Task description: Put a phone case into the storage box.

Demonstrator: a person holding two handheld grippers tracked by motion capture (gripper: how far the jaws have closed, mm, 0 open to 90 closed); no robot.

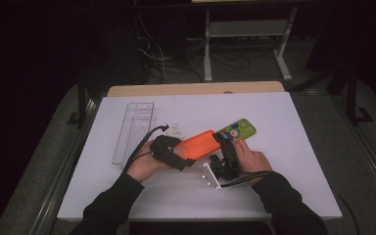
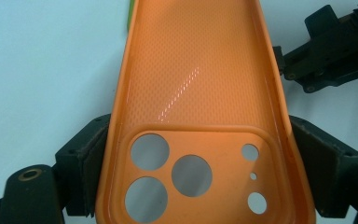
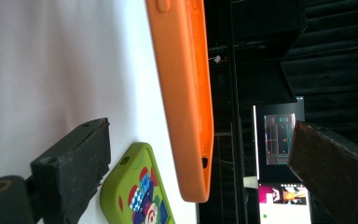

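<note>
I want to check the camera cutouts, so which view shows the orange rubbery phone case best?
The left gripper view: the orange rubbery phone case faces the camera, textured inside and round lens holes plain. The right gripper view gives just its side edge with buttons. The high view shows it small, between both grippers.

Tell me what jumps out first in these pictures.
The bright orange phone case at mid-table, clamped at its camera-hole end by the left gripper. Beside it on the white table lies a green case with a cartoon print, where the right gripper stands open.
</note>
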